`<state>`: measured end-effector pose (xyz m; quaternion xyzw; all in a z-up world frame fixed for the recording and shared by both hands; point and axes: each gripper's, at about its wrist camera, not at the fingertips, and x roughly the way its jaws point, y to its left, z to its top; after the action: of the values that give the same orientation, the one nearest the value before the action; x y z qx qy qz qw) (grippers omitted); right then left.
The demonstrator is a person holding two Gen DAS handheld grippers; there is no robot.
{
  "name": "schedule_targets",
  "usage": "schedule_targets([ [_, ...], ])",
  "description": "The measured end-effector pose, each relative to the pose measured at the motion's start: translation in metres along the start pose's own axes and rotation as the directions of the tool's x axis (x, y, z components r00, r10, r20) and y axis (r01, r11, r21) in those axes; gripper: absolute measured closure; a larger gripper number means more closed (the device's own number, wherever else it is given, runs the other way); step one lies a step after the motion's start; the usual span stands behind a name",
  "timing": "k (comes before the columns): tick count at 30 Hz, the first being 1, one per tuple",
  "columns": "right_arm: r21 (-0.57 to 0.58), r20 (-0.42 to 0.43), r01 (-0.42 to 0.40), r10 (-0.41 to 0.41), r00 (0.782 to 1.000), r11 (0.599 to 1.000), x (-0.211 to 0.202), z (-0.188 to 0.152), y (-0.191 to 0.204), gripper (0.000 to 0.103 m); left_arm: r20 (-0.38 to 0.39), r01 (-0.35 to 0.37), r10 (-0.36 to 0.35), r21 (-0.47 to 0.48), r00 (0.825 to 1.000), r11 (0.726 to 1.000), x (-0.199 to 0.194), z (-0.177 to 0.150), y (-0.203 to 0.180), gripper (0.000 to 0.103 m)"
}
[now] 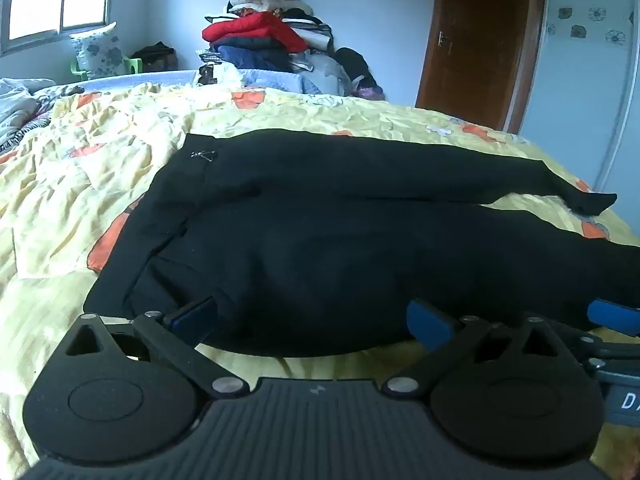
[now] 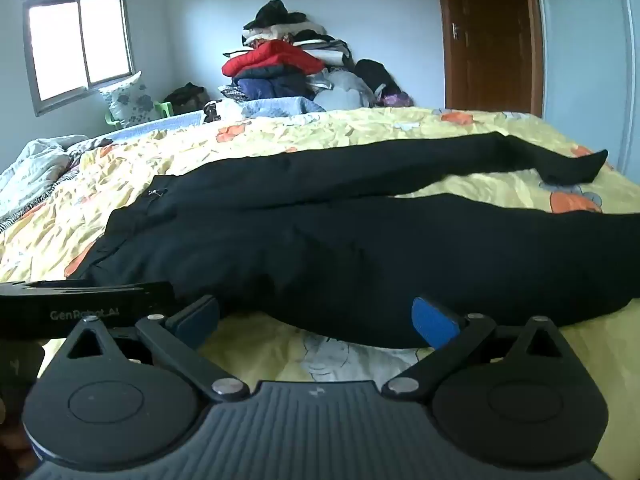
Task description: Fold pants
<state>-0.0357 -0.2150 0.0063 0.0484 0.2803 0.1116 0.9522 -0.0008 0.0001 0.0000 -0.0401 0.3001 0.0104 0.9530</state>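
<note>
Black pants (image 1: 320, 248) lie spread flat on a yellow flowered bed cover (image 1: 100, 160), waistband to the left, both legs running off to the right. A small metal clasp (image 1: 202, 155) shows at the waist. My left gripper (image 1: 314, 322) stands open just above the near edge of the pants by the hip, nothing between its blue pads. In the right wrist view the same pants (image 2: 360, 240) fill the middle. My right gripper (image 2: 316, 320) is open over the near leg's edge, holding nothing. The right gripper's blue pad (image 1: 614, 316) shows at the left view's right edge.
A tall pile of clothes (image 1: 272, 36) rises beyond the bed's far edge. A flowered pillow (image 1: 100, 50) leans under the window (image 2: 80, 48). A brown door (image 1: 480, 40) stands at the back right. Crumpled bedding (image 2: 36, 172) lies at the far left.
</note>
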Motion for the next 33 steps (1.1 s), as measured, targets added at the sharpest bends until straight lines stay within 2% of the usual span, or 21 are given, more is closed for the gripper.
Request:
schedule_targets([
  [8,-0.018,-0.003,0.006,-0.006,1.000,1.000,0.003,-0.005,0.002,0.000,-0.003,0.047,-0.047,-0.022,0.999,0.999,-0.003,-0.006,0.008,0.001],
  [18,-0.003,-0.024,0.036,-0.036,0.999,0.999,0.002,-0.002,0.000,0.000,-0.009,-0.012,0.012,-0.017,1.000,1.000,0.001,-0.006,0.002,0.001],
  [27,-0.001,-0.028,0.036,-0.036,0.999,0.999,0.003,-0.002,-0.004,0.000,-0.020,-0.018,0.017,-0.039,1.000,0.999,0.000,-0.008,0.006,0.001],
  [33,0.010,-0.033,0.036,-0.035,0.999,0.999,0.002,-0.001,-0.009,0.000,-0.021,-0.029,0.029,-0.022,0.999,0.999,0.000,-0.008,0.004,0.001],
])
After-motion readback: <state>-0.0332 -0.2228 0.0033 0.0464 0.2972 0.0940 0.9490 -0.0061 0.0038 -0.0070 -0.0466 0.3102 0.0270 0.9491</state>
